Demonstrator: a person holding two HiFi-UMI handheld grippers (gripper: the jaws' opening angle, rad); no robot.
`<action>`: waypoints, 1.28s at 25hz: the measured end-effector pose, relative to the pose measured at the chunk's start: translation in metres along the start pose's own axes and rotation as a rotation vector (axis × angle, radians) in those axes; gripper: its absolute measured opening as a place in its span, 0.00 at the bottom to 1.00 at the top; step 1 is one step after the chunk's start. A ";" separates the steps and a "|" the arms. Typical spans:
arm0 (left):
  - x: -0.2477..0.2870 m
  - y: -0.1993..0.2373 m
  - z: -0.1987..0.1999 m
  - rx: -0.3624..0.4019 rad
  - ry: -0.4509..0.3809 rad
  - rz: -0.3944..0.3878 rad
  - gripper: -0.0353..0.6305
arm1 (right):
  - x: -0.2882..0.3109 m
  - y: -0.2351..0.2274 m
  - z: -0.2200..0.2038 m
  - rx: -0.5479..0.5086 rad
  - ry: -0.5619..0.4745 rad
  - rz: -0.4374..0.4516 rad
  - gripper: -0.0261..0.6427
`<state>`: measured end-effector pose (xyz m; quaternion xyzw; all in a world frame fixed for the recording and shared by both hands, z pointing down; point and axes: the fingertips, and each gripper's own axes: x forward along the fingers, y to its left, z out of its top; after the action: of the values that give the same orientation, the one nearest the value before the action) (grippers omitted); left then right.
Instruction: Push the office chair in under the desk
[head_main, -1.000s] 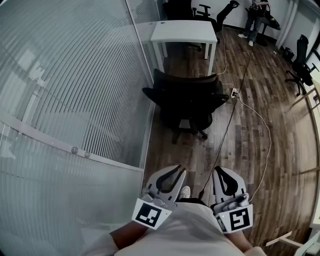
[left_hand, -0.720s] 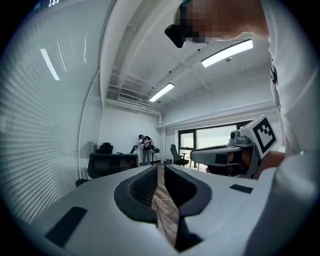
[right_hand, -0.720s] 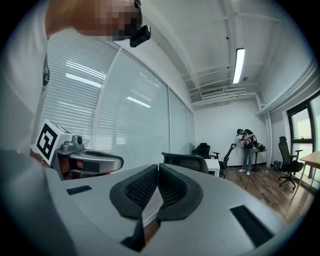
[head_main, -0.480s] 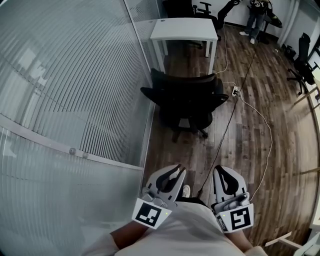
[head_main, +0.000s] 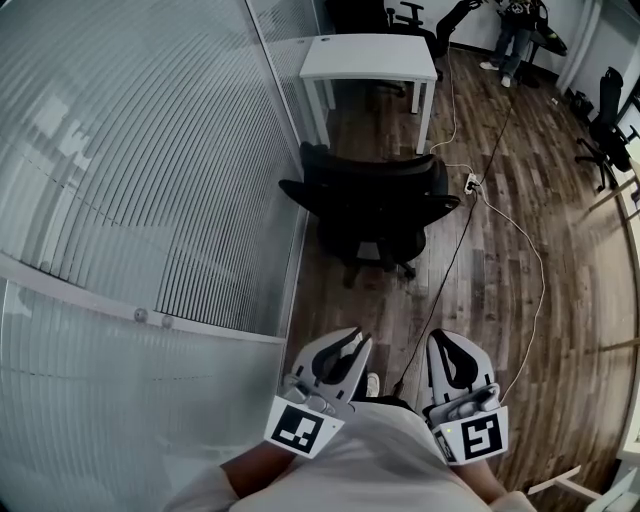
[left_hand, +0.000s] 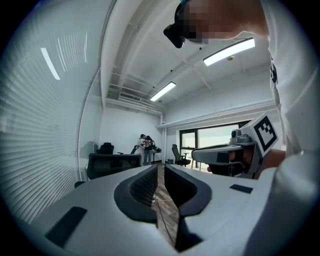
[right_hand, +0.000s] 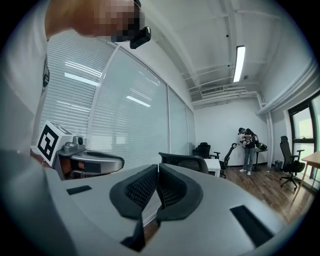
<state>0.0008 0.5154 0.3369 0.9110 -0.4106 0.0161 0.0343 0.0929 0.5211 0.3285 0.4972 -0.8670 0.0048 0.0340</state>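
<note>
The black office chair stands on the wood floor with its back toward me, a little short of the white desk beyond it. My left gripper and right gripper are held close to my body, well short of the chair and touching nothing. Both are shut with nothing in them. The left gripper view shows its jaws with only a thin slit between them, and the chair far off to the left. In the right gripper view the jaws meet, with the chair and desk ahead.
A glass partition with blinds runs along the left, close beside the chair. A cable and power strip lie on the floor right of the chair. People stand at the far end, and other chairs are at the right.
Hardly anything: the head view has crept slightly, so the chair sits a touch lower in the picture. Both grippers keep their place and stay shut.
</note>
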 end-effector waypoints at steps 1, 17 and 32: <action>0.002 0.003 0.000 0.002 0.004 0.000 0.15 | 0.004 -0.001 0.000 -0.003 0.000 0.000 0.09; 0.052 0.073 0.007 0.000 -0.009 -0.006 0.15 | 0.084 -0.024 0.007 -0.031 0.016 0.002 0.09; 0.077 0.130 0.002 0.192 0.092 -0.099 0.15 | 0.154 -0.020 0.018 -0.051 0.018 -0.012 0.09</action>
<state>-0.0456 0.3718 0.3459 0.9275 -0.3598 0.0955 -0.0335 0.0317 0.3774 0.3196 0.5014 -0.8634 -0.0131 0.0547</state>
